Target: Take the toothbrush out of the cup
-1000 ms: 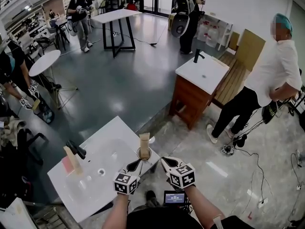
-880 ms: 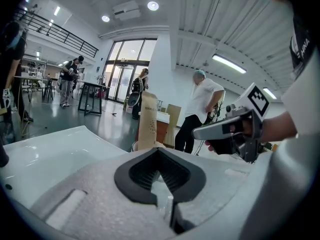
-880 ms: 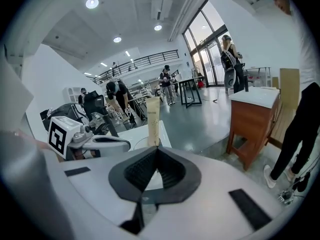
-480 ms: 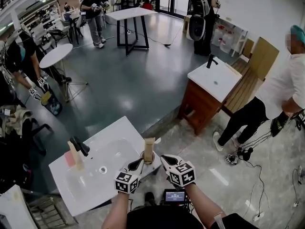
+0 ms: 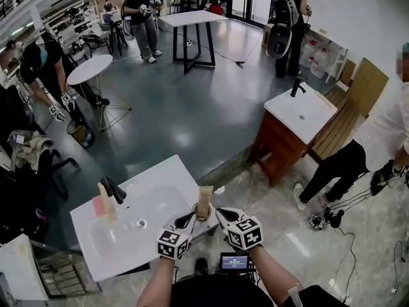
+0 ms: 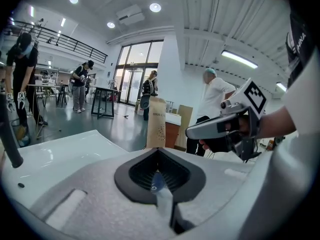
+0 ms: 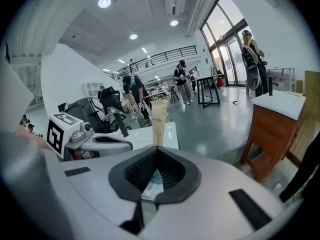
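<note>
Head view: left claw and right claw apparently flank cup.

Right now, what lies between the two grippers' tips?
The cup, with the tan toothbrush box standing in it; the head view shows it best.

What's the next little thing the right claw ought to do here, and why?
Probably open the right claw and ease it forward around the tall tan toothbrush pack. The pack stands upright in the cup, and the claw is shut, just short of it, holding nothing.
</note>
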A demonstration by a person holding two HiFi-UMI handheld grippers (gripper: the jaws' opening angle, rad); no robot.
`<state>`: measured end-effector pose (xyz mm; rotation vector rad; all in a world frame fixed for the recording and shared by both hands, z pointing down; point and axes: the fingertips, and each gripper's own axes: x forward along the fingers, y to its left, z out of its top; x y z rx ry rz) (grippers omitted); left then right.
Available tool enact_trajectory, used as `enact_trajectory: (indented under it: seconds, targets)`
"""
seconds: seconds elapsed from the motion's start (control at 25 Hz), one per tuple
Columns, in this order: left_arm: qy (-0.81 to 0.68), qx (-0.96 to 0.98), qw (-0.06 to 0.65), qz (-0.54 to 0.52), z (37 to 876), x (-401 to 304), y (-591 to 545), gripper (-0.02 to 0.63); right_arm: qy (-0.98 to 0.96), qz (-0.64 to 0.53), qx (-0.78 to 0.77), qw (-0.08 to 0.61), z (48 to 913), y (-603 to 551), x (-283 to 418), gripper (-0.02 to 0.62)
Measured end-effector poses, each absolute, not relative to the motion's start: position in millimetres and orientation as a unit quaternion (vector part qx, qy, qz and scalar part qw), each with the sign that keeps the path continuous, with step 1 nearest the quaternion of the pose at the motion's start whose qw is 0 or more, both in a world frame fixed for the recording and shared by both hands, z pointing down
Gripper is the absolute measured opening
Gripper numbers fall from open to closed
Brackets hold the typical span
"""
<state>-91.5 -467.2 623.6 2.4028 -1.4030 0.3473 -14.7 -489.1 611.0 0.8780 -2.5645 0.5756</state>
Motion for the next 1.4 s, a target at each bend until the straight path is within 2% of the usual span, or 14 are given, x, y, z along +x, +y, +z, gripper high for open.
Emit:
enact_trajectory:
  seconds: [0.36, 0.72, 0.96, 1.16, 1.4]
  targets:
    - [-0.507, 0.836, 0.173, 0.116, 625.5, -94.9, -467.2, 0.011, -0.910, 0.209, 0.306, 0.184, 615.8, -495.6, -12.3, 0.009]
    - [-0.526, 0.824, 0.179, 0.109, 627.1, -106.2, -468.6, 0.011, -0.925, 0.201, 0.263, 0.186, 616.4, -516.7, -37.1, 0.137]
    - [-0.542, 0.811, 0.190, 0.112, 635.4, -117.1, -467.2, 0.009, -0.931, 0.201, 0.228, 0.201, 627.4, -522.5, -58.1, 0.161]
    - [-0.553, 0.801, 0.199, 0.113, 641.3, -125.5, -461.6, 0.009, -0.934, 0.200, 0.210, 0.210, 634.7, -519.5, -69.6, 0.153]
    - [-0.559, 0.796, 0.203, 0.115, 645.7, -128.0, -456.1, 0.009, -0.935, 0.183, 0.216, 0.214, 635.8, -518.0, -69.7, 0.060]
